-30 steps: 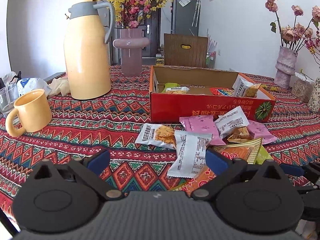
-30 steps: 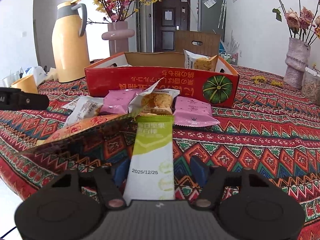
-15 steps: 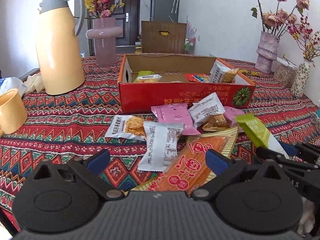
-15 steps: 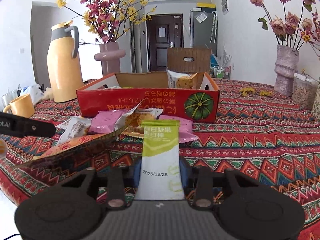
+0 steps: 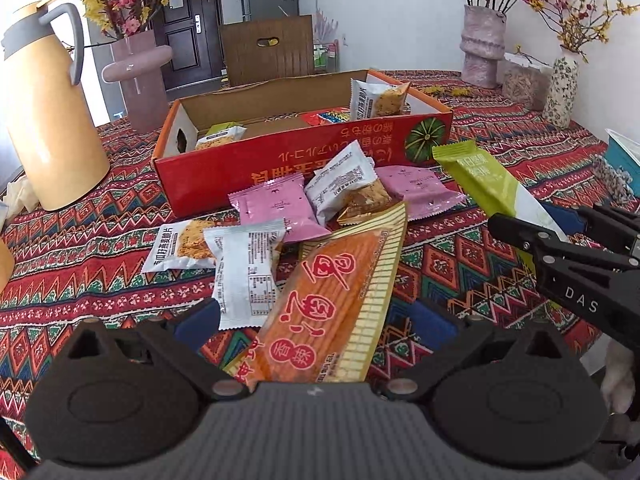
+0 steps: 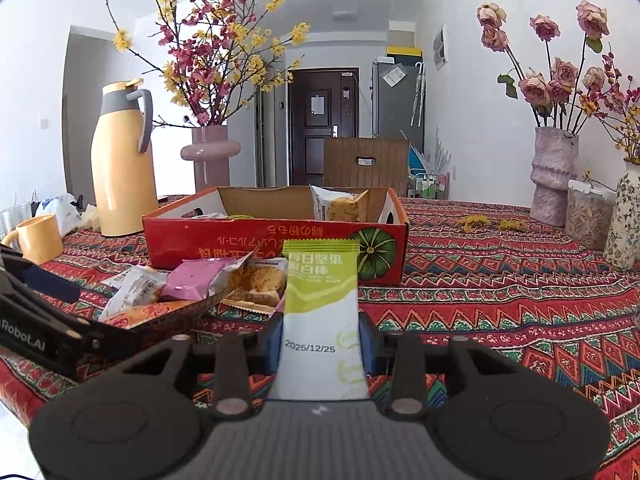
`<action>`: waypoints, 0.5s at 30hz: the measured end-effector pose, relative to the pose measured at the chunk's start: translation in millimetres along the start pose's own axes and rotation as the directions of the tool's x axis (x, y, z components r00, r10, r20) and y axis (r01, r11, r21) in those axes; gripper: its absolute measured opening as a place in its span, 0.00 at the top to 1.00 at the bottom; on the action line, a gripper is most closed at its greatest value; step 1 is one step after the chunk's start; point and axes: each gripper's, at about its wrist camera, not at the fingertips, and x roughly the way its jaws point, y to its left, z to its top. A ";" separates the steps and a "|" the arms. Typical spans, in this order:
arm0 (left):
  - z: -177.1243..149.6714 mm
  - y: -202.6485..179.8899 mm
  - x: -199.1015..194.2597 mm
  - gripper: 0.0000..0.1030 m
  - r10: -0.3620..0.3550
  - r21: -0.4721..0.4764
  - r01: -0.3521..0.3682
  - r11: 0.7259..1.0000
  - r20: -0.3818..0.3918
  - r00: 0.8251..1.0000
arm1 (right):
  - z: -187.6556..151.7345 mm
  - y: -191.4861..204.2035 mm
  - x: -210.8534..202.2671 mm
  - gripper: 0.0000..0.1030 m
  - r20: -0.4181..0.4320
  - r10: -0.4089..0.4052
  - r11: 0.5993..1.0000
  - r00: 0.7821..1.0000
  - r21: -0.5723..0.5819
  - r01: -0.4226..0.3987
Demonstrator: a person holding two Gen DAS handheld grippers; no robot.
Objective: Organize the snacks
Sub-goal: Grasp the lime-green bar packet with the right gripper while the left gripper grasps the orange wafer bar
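A long orange snack packet (image 5: 328, 300) lies tilted between the fingers of my left gripper (image 5: 316, 324), which is open; its blue pads stand clear of the packet's edges. My right gripper (image 6: 322, 340) is shut on a green and white snack bar (image 6: 320, 304) and holds it above the cloth, pointing at the red cardboard box (image 6: 240, 240). In the left wrist view that bar (image 5: 480, 176) sticks out of the right gripper (image 5: 560, 228) at the right. The box (image 5: 280, 168) holds a few packets. Pink packets (image 5: 276, 208) and white packets (image 5: 246, 272) lie loose in front of it.
A yellow thermos jug (image 5: 48, 120) and a pink vase (image 5: 140, 76) stand at the back left, a yellow mug (image 6: 38, 236) further left. Flower vases (image 6: 554, 176) and a jar (image 6: 588, 212) line the right side. The patterned tablecloth (image 6: 500, 292) right of the box is bare.
My right gripper closed on the green and white bar and raised it off the cloth. My left gripper moved right until the orange packet lay between its fingers.
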 end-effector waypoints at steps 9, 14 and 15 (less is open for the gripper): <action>0.5 -15.7 14.7 0.01 0.027 0.057 -0.025 0.998 -0.036 0.999 | -4.1 -5.2 -1.7 0.64 0.018 -0.014 1.000 1.000 0.011 0.014; 1.3 -17.7 20.9 0.03 0.029 0.058 -0.026 0.998 -0.051 0.998 | -6.2 -7.0 -2.5 0.64 0.027 -0.019 1.000 0.999 0.015 0.019; 1.5 -17.8 21.9 0.05 0.027 0.055 -0.024 0.998 -0.055 0.998 | -6.5 -7.4 -2.3 0.64 0.027 -0.020 1.000 0.999 0.015 0.020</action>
